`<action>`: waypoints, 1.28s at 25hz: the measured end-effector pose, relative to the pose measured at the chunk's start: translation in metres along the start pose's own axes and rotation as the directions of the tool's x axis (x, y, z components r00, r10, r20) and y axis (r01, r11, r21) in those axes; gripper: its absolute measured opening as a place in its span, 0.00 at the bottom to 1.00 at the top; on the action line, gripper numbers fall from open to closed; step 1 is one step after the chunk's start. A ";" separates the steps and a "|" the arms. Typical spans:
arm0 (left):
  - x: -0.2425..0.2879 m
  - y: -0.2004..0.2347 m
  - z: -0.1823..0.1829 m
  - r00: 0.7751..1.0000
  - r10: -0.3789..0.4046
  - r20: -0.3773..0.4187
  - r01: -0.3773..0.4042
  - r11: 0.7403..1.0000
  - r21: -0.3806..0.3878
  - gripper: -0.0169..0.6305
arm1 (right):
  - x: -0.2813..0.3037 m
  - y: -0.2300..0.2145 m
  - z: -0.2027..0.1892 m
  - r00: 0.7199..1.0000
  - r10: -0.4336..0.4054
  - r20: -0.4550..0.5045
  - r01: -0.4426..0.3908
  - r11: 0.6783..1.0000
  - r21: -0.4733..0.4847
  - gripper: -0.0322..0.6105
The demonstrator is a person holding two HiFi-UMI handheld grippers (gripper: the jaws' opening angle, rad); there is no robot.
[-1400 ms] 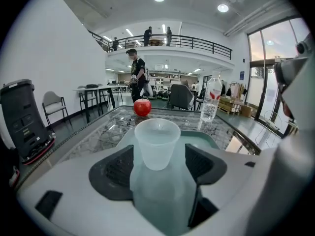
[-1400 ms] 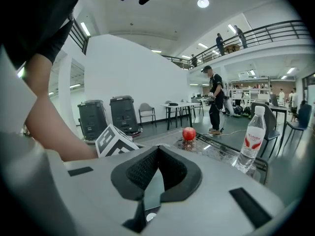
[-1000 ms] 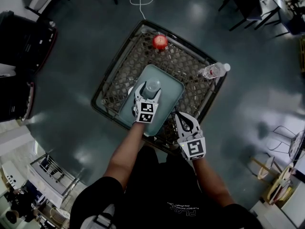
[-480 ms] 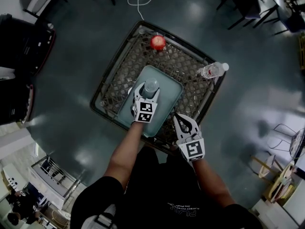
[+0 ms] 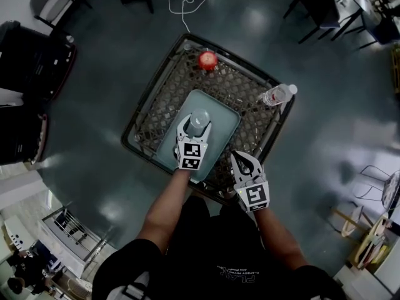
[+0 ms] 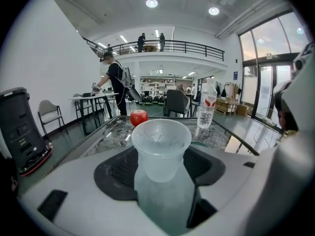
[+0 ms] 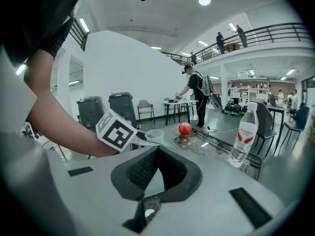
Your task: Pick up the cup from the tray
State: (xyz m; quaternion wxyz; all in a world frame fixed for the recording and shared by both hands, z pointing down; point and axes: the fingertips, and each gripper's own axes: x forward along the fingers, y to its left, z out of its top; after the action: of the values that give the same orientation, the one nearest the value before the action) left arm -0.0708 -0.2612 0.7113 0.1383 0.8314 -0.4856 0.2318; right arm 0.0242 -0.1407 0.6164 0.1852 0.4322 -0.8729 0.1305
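**A:** What's different from a second ago?

**B:** Not much in position. The left gripper (image 5: pixel 197 125) is at the same spot over the tray (image 5: pixel 226 121), with the cup (image 5: pixel 200 115) between its jaws as before. What changed is the jaws: they were wider a second ago and have drawn in a little around the cup.

**A:** So is it held now?

**B:** It looks so. In the left gripper view the clear plastic cup fills the gap, with both dark pads (image 6: pixel 118 168) against its lower sides and the rim above them. I'd call that a wide grip on the cup, because the cup itself is broad.

**A:** Is it lifted?

**B:** I doubt it. From the head view the cup sits at the same place near the middle of the tray, and I see no sign of a rise. I can't confirm that its base touches the tray.

**A:** And the right gripper (image 5: pixel 244 162)?

**B:** It has stayed at the near edge of the mesh tabletop (image 5: pixel 250 99), with its jaws partly apart and nothing between them. The apple (image 5: pixel 207 59) and the water bottle (image 5: pixel 277 95) haven't moved either.

**A:** What does that mean for the task?

**B:** The grasp seems made, so the lift is what remains. It should go straight up and gently, since a thin cup could deform or slip.
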 end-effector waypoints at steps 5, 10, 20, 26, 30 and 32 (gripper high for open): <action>-0.028 -0.008 0.013 0.999 0.014 0.035 -0.013 1.000 -0.022 0.48 | -0.002 -0.002 0.004 1.000 -0.001 0.025 0.001 1.000 -0.005 0.06; -0.064 -0.018 0.027 0.998 0.025 0.060 -0.023 0.999 -0.030 0.48 | -0.005 0.004 0.018 0.998 0.022 0.060 -0.021 1.000 -0.020 0.06; -0.129 -0.034 0.055 0.991 0.066 0.116 -0.065 0.998 -0.014 0.48 | -0.013 0.018 0.041 0.989 0.081 0.125 -0.075 0.995 -0.059 0.06; -0.157 -0.039 0.064 0.989 0.080 0.127 -0.081 0.997 0.004 0.48 | -0.019 0.024 0.058 0.980 0.106 0.167 -0.093 0.992 -0.087 0.06; -0.175 -0.046 0.067 0.987 0.083 0.135 -0.086 0.996 0.012 0.48 | -0.023 0.032 0.071 0.974 0.116 0.193 -0.099 0.990 -0.096 0.06; -0.181 -0.052 0.069 0.987 0.078 0.139 -0.083 0.996 0.033 0.48 | -0.028 0.033 0.075 0.972 0.118 0.202 -0.099 0.990 -0.100 0.06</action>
State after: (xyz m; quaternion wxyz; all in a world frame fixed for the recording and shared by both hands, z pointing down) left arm -0.0847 -0.1326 0.5585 0.0792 0.8277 -0.5225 0.1887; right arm -0.0027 -0.1302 0.5348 0.1048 0.3863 -0.9147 0.0559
